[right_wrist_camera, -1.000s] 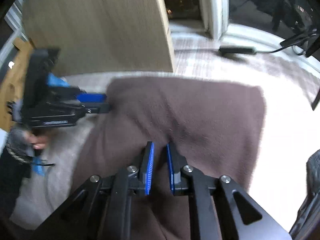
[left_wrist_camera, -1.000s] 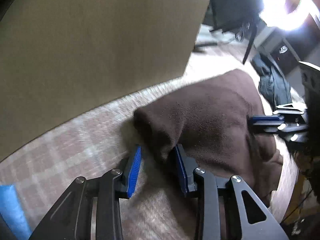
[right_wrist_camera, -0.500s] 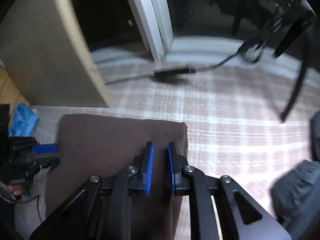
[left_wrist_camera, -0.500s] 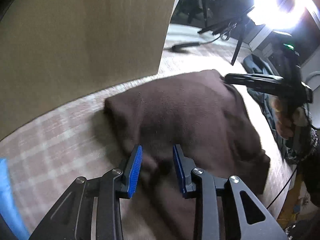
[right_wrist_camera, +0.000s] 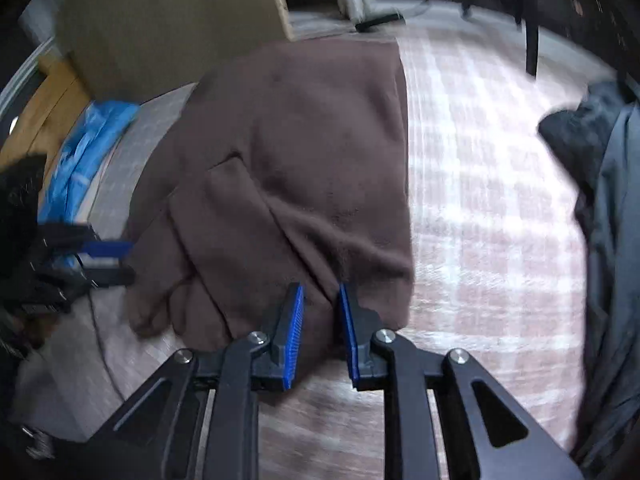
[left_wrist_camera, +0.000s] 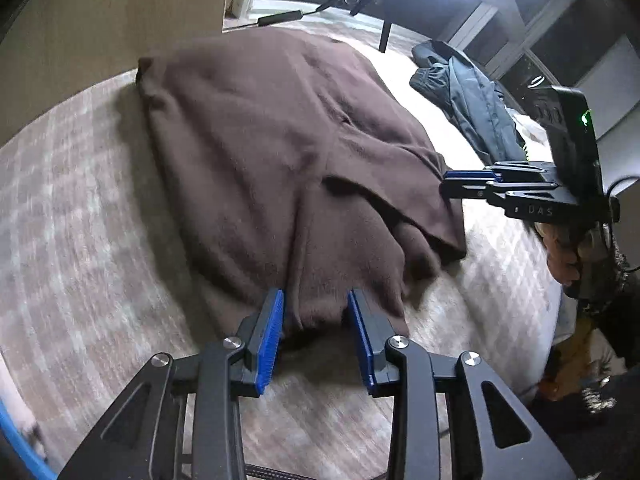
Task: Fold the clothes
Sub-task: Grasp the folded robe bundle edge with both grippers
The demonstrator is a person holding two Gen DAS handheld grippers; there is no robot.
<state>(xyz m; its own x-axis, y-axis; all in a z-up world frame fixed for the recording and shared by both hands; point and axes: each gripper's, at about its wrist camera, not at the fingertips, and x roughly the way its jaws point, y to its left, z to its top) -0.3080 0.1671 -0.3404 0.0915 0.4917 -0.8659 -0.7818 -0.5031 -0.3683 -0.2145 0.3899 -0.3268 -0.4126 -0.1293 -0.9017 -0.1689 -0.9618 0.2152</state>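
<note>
with both the left gripper (left_wrist_camera: 315,334) and right gripper (right_wrist_camera: 320,332) parted wide around the brown garment's (left_wrist_camera: 280,152) near edge on the carpet (left_wrist_camera: 80,220), loose folds could slump apart.

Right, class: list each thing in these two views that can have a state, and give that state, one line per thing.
brown garment: folded over on the bed, near edge rumpled
left gripper: open, pads either side of the garment's near edge
right gripper: open, garment edge between its pads
dark jacket: crumpled, unfolded, apart from the brown garment
blue plastic bag: crumpled
</note>
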